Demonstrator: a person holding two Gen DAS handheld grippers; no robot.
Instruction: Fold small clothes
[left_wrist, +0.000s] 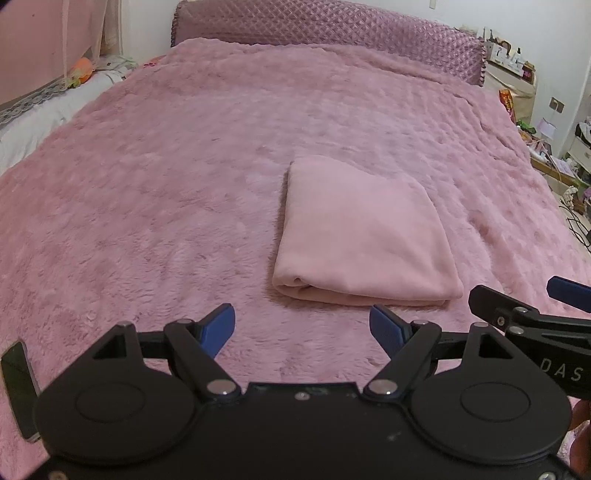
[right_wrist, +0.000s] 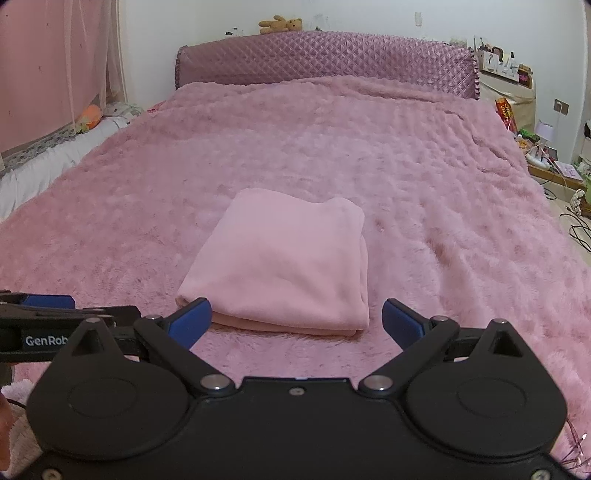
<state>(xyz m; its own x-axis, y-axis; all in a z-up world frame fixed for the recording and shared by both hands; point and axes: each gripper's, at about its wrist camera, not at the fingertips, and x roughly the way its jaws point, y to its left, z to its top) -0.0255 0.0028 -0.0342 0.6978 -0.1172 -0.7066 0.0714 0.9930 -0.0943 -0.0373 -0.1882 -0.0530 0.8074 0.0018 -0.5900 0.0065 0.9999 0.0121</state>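
A pale pink fleece garment (left_wrist: 362, 232) lies folded into a thick rectangle on the pink fuzzy bedspread (left_wrist: 166, 184); it also shows in the right wrist view (right_wrist: 284, 262). My left gripper (left_wrist: 304, 328) is open and empty, just short of the garment's near edge and to its left. My right gripper (right_wrist: 297, 321) is open and empty, its blue pads either side of the garment's near edge without touching it. The right gripper also shows in the left wrist view (left_wrist: 517, 306), and part of the left gripper shows at the left of the right wrist view (right_wrist: 55, 314).
A quilted purple headboard (right_wrist: 325, 55) stands at the far end with a teddy bear (right_wrist: 280, 24) on top. A dark phone (left_wrist: 18, 384) lies at the bed's near left. Cluttered shelves and cables (left_wrist: 554, 155) line the right side. A white mattress edge (left_wrist: 44, 110) runs along the left.
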